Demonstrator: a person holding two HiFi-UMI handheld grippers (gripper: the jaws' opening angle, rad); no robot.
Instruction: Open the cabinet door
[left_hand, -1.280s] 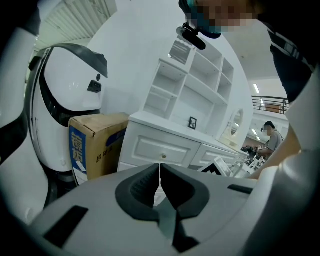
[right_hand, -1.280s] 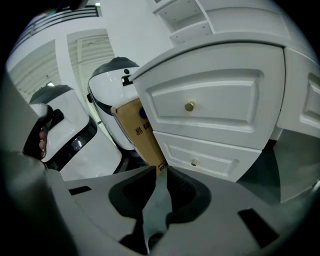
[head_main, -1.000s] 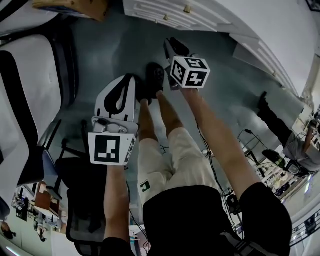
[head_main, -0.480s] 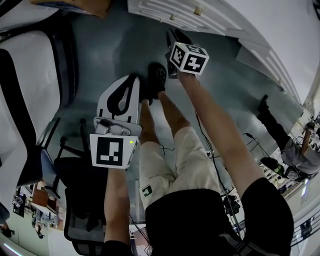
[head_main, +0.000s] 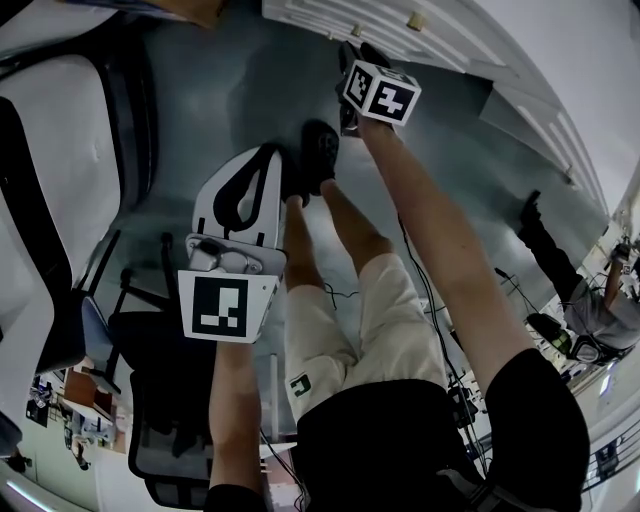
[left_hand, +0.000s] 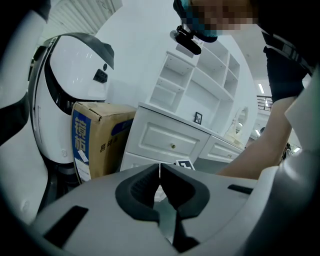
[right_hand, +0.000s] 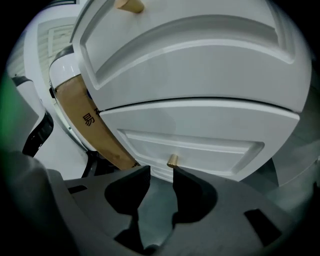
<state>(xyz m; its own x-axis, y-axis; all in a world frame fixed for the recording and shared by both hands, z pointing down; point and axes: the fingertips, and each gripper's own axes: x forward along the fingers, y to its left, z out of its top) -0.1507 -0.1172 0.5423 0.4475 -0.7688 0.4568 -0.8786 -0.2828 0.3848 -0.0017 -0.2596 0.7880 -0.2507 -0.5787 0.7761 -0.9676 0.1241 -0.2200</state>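
The right gripper (right_hand: 161, 172) was aimed at the brass knob (right_hand: 172, 161) of the cabinet door (right_hand: 210, 142), the lower white panel. Its jaws had just been opening and stood spread with nothing between them, the knob just beyond their tips, presumably to straddle it. The left gripper (left_hand: 159, 170), jaws pressed together and empty, stood clear.

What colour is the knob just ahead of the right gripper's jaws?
The knob is gold; clearest in the right gripper view.
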